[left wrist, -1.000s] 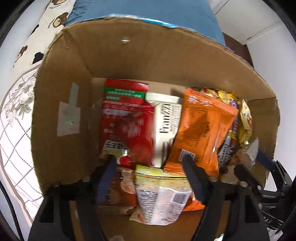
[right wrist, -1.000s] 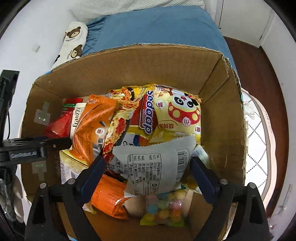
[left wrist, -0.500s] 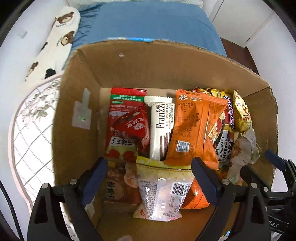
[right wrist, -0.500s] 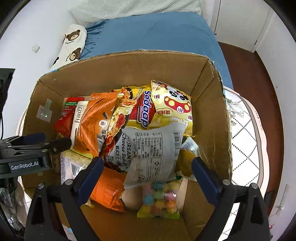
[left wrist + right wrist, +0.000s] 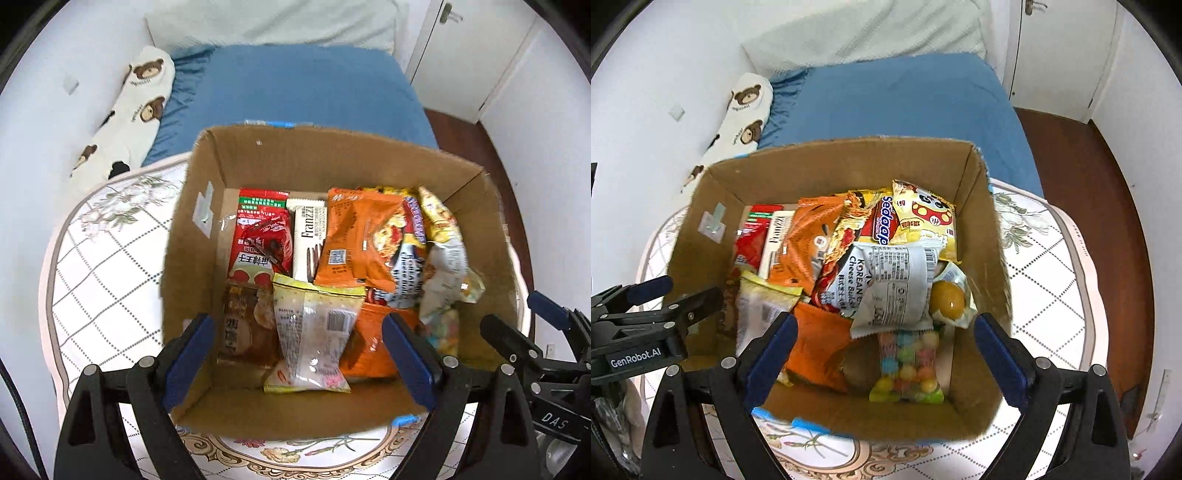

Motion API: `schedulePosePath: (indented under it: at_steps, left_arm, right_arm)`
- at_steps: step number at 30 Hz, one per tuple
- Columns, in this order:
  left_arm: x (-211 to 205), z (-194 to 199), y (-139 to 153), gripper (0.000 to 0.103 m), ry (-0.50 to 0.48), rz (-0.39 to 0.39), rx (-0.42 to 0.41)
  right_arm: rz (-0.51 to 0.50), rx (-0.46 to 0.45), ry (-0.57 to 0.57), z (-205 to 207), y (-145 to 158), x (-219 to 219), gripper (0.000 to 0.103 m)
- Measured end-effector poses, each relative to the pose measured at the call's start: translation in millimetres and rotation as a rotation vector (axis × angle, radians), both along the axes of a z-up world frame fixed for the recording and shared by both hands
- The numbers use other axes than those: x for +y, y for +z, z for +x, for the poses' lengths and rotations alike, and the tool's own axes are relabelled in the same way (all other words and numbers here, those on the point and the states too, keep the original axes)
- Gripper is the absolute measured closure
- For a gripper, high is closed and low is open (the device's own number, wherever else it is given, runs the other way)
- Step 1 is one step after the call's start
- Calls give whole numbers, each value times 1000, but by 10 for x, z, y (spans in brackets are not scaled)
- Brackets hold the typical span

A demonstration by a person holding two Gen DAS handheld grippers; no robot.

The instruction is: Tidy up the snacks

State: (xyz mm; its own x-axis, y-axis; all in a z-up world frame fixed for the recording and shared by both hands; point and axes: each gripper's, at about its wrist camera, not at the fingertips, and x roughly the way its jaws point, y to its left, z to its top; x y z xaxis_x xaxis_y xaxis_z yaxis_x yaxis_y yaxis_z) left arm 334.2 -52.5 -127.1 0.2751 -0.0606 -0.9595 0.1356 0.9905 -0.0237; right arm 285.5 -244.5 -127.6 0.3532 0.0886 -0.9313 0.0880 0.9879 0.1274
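- Two claws hang above one cardboard box (image 5: 192, 258) full of snacks; the box stands on a desk with a white patterned cloth (image 5: 110, 266), next to a bed with a blue sheet (image 5: 295, 85).
- Left claw (image 5: 299, 350): its jaws have just been opening and now stand wide apart, with nothing between them. Right claw (image 5: 882, 350): its jaws also have just been opening, they are wide apart and empty.
- Only the left view shows well the left part of the box: a red packet (image 5: 260, 236), a white Franzzi bar (image 5: 308, 236) beside it, a brown packet (image 5: 247, 325) below, and a clear bag with yellow edge (image 5: 314, 332) lying in front.
- Only the right view shows the right part: a yellow Sedaap noodle pack (image 5: 875, 218), a yellow packet with red dots (image 5: 927, 218), a white Korean cheese packet (image 5: 890, 288), a wrapped yellow ball (image 5: 947, 301) and a bag of coloured candy balls (image 5: 908, 365).
- Both views show the orange packet (image 5: 354, 236), which leans near the middle.
- A bear pillow (image 5: 746, 110) lies beside the bed.
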Motion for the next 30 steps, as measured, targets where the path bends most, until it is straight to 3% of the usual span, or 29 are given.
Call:
schedulePosePath:
  at_steps: [14,19,25,30]
  left_arm:
    - [120,-903,767,10,28,-5,-253]
    - [158,-1252,954,10,45,-19,-294]
    - [161,-1684,1297,10,48,6,-401]
    - [188,-1956,1471,10,46,4,-425]
  right_arm:
    - [-33,-200,-13,-918,822,38,1]
    - [-53,-269,-6,-1344,1090,102,1]
    - [-81,-346,1,-1821,1421,163,1]
    - [-89,-399,2,-2193,1701,192,1]
